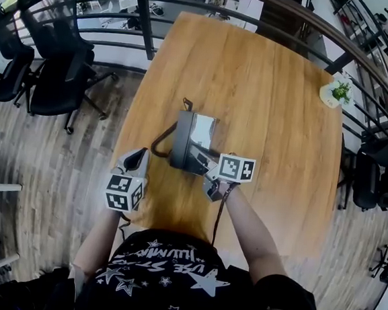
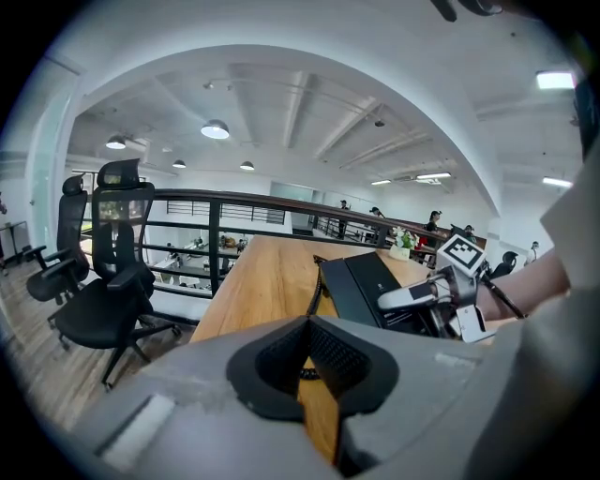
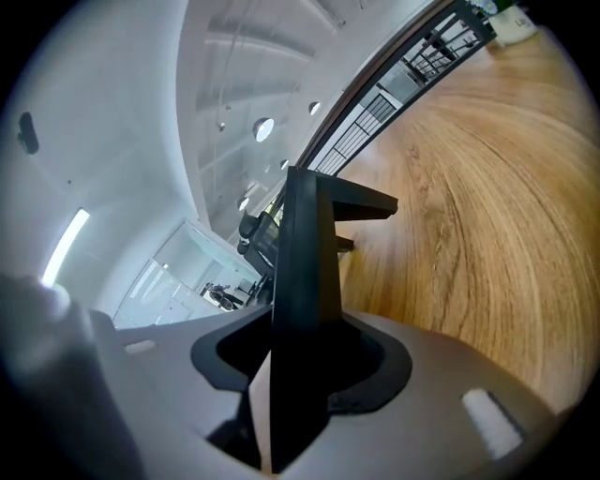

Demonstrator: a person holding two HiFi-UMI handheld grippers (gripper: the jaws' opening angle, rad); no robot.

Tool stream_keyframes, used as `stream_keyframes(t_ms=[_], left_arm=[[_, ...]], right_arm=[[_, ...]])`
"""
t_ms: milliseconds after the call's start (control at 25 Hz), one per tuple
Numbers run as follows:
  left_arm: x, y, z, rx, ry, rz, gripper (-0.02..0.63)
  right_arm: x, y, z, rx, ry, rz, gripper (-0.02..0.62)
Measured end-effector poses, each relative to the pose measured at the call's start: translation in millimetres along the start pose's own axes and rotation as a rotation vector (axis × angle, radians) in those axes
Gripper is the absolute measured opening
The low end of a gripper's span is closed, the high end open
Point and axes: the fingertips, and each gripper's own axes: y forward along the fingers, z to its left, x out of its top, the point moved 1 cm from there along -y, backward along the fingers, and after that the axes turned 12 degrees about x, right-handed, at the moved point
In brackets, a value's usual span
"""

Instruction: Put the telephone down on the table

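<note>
Telephone (image 1: 191, 144) is located mid-table (image 1: 267, 90), toward the near edge. Right gripper (image 1: 209, 174) is clamped on its near right end, the black body standing between the jaws. Whether the unit lies fully flat cannot be determined. Left gripper (image 1: 140, 158) hovers at the left edge, jaws together, holding nothing.

Black telephone (image 1: 181, 143), wood-grained honey-brown table (image 1: 272, 110), black office chairs (image 1: 56, 71)

The bench (image 1: 273, 97) is smooth, satin-finished wood with visible grain. The telephone (image 1: 183, 142) is black plastic, glossy on its broad face. The floor (image 1: 44, 171) is matt wood planking.
</note>
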Motion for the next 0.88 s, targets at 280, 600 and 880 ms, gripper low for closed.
stream_keyframes(t_ms=[280, 600, 880], left_arm=[[2, -6, -3, -0.006, 0.002, -0.011, 0.002], [5, -12, -8, -0.022, 0.012, -0.028, 0.002], [7, -22, -14, -0.044, 0.027, -0.047, 0.002]], right_arm=[[-1, -3, -6, -0.081, -0.029, 0.03, 0.222], [-2, -10, -20, -0.173, -0.085, 0.075, 0.282], [8, -26, -22, -0.269, -0.165, 0.04, 0.27]])
